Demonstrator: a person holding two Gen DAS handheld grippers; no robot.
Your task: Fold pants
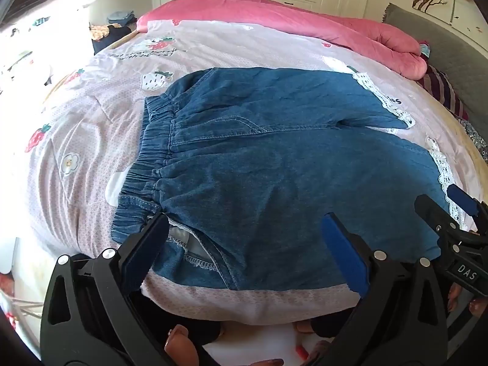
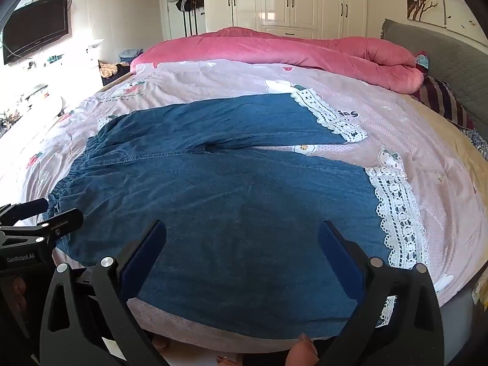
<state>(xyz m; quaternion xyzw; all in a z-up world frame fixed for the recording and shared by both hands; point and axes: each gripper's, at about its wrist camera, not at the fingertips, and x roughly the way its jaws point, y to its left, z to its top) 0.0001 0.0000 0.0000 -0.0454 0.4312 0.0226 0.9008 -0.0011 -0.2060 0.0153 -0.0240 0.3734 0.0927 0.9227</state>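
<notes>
The bed (image 2: 427, 140), covered by a pink printed quilt, fills both views; a rolled pink duvet (image 2: 274, 48) lies along its far side, in the upper part of each frame. The pants (image 2: 228, 201), blue denim, lie spread flat across the centre of the frame, near the bed's front edge. The elastic waistband (image 1: 152, 164) is at centre left; the two legs run to the right and end in white lace hems (image 2: 396, 210). A pocket lining (image 1: 186, 244) is turned out at the lower left of the left wrist view.

The left tongs (image 1: 244, 244) are spread wide over the waistband end, gripping nothing. The right tongs (image 2: 241, 253) are likewise spread, over the near leg.

Handling, as judged: the denim is soft, light and limp, and will sag and crease when lifted. Grip through the gathered waistband and the hem edge above the lace, which appears delicate and may snag.
</notes>
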